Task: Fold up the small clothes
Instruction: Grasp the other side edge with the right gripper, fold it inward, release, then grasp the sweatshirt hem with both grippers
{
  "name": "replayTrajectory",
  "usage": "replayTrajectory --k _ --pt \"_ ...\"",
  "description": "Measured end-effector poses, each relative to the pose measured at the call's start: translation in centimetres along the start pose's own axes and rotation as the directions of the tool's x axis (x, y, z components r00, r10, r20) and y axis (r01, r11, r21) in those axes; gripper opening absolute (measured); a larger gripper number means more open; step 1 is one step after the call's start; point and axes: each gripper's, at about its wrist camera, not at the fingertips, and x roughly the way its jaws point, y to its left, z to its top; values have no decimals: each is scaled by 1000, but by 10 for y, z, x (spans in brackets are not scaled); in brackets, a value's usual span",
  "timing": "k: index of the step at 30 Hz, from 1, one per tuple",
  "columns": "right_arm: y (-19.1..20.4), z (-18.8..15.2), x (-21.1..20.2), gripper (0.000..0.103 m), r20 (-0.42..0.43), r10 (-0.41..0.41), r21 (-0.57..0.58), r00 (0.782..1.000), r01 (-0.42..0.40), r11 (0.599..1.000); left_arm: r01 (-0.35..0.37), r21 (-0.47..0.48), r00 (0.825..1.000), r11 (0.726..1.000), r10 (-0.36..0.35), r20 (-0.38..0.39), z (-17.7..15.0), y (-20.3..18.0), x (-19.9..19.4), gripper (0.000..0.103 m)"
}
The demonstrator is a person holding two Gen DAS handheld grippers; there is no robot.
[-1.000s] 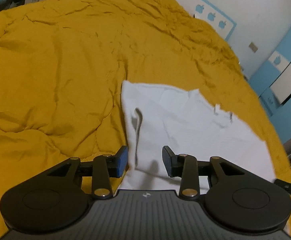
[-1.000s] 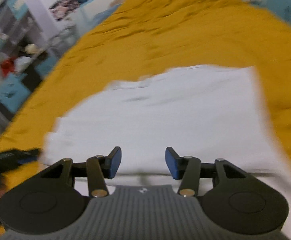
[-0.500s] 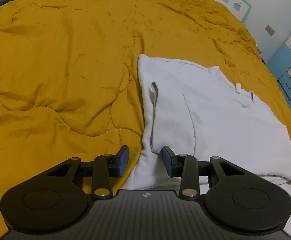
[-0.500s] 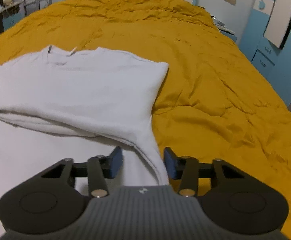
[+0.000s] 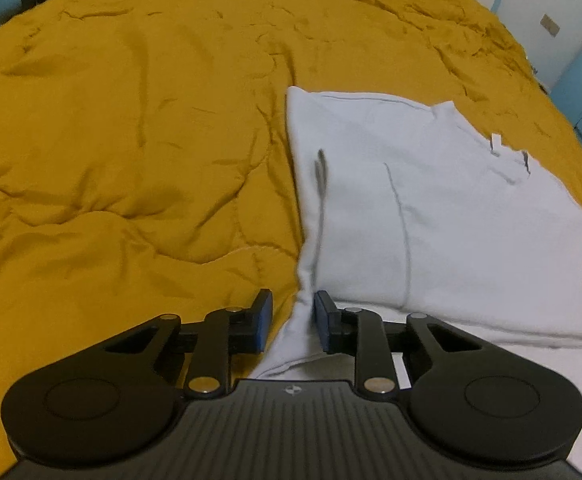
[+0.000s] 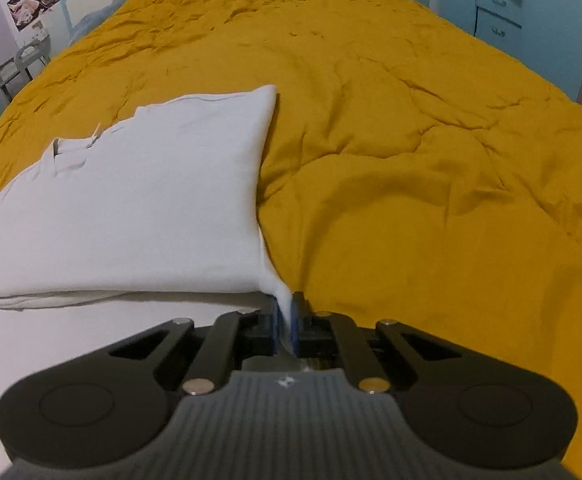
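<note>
1. The right gripper [image 6: 286, 328] is pinching a corner of the white shirt [image 6: 139, 208]; its blue pads [image 6: 295, 330] are pressed nearly together, with only a thin fold of cloth between them.
2. The left gripper [image 5: 290, 322] is standing partly open, with a raised ridge of the white shirt [image 5: 451, 224] running up through the gap; the right-hand pad [image 5: 322, 320] is touching the cloth, while the left-hand one is sitting just clear of it, so it is not clamping.
3. Just beyond both grippers, the shirt's upper layer is lying folded over a lower layer, its folded edge crossing each view.
4. Farther out, the shirt is lying flat on the mustard-yellow quilt [image 6: 431, 152], the neckline with its small tag [image 5: 495, 141] pointing away.
5. Beyond the shirt, the rumpled quilt [image 5: 111, 128] is stretching away to blue cabinets [image 6: 503, 8] and a wall.
</note>
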Motion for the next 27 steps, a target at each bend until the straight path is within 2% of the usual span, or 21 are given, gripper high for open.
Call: replayTrajectory --k 4,6,8,11,14,18,21,24,27 --pt "-2 6 -16 1 -18 -8 -4 1000 8 1000 -11 23 1000 1000 11 -18 -6 5 -18 37" --pt "-2 5 -33 10 -13 -6 -8 1000 6 1000 -16 37 1000 999 16 -4 -10 7 -31 37" --pt "0 2 -50 10 -10 6 -18 1000 -6 1000 -18 59 1000 998 17 7 -13 5 -44 37" --pt "7 -6 -77 10 -16 30 -60 999 -31 998 14 113 1000 993 -16 22 -20 -2 -68 37" --pt "16 -13 -104 11 -18 73 -127 997 -75 989 53 204 998 978 -60 26 -32 -13 -97 37" --pt "33 -27 -145 23 -34 135 -266 990 -139 954 118 342 991 932 -134 23 -52 -23 -134 40" --pt "49 -44 -176 26 -39 148 -389 988 -151 909 197 435 974 879 -224 13 -74 -29 -159 44" --pt "62 -64 -205 36 -40 167 -472 985 -166 866 219 514 967 829 -256 0 -101 -31 -180 51" --pt "69 -85 -228 39 -51 192 -525 980 -190 829 241 586 961 774 -275 -32 -126 -34 -192 54"
